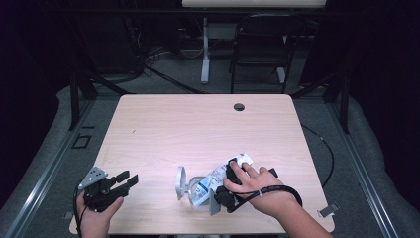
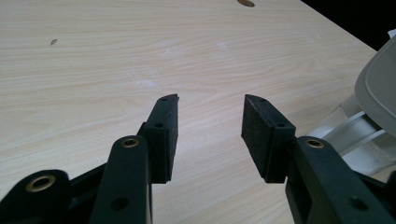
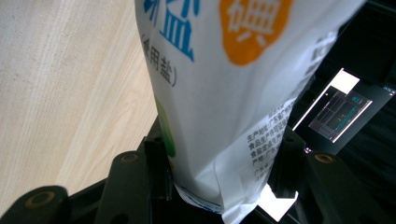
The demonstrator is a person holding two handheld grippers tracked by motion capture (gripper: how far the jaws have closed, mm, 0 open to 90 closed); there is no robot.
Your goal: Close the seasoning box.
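The right gripper (image 1: pixel 233 173) pinches the end of a white plastic salt bag with blue and orange print (image 1: pixel 218 174); in the right gripper view its fingers (image 3: pixel 156 158) press into the bag (image 3: pixel 224 93) from both sides. The bag lies slanted on the pale wood worktop (image 1: pixel 198 129), its lower end at or in the mouth of a clear plastic container with a grey hinged lid (image 1: pixel 190 188) swung open; whether it is truly inside I cannot tell. The left gripper (image 1: pixel 121 182) rests apart near the worktop's left front edge, fingers (image 2: pixel 163 135) spread with nothing between them. I judge the grasp made and the bag partway to the container; seating it and closing the lid seem left.
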